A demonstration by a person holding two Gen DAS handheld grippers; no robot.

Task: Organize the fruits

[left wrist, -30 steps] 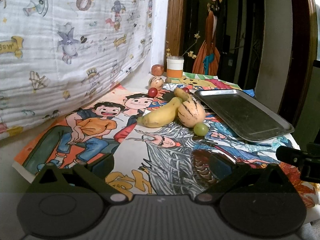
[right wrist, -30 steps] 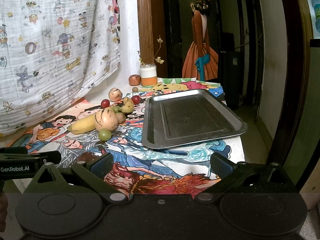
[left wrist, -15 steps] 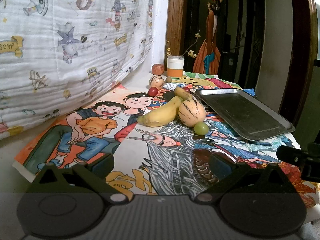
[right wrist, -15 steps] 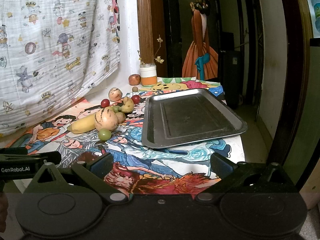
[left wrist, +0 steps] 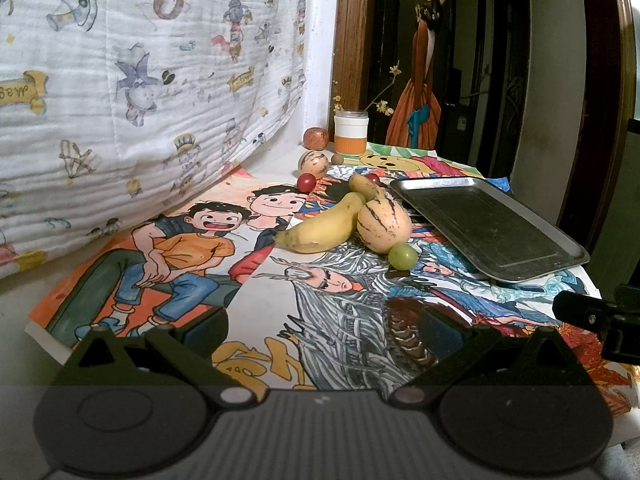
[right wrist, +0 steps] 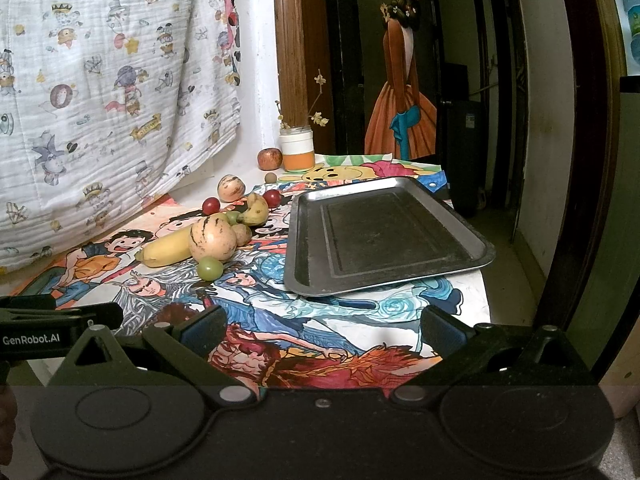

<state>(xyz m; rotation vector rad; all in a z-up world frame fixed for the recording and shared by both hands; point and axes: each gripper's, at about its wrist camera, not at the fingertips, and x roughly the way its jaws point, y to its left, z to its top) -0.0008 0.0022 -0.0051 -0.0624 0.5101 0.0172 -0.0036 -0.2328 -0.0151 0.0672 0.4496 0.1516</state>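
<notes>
A pile of fruit lies on the cartoon-printed table cover: a yellow banana (left wrist: 320, 228) (right wrist: 168, 246), a striped tan melon (left wrist: 383, 226) (right wrist: 212, 238), a green grape (left wrist: 402, 257) (right wrist: 211, 269), a second small banana (right wrist: 256, 210), red cherry tomatoes (left wrist: 306, 182) (right wrist: 211, 205), a smaller striped melon (right wrist: 231, 188) and a red apple (right wrist: 269, 159). An empty metal tray (left wrist: 492, 228) (right wrist: 384, 236) sits to the right of the pile. My left gripper (left wrist: 322, 328) is open and empty, short of the fruit. My right gripper (right wrist: 320, 328) is open and empty, near the tray's front edge.
A white and orange jar (right wrist: 297, 153) with dried twigs stands at the back by the apple. A printed white quilt (left wrist: 140, 80) hangs along the left. The table's right edge (right wrist: 486, 292) drops to the floor beside a dark doorway.
Both views have shifted very slightly. The fruit and tray have not moved, and both grippers stay open.
</notes>
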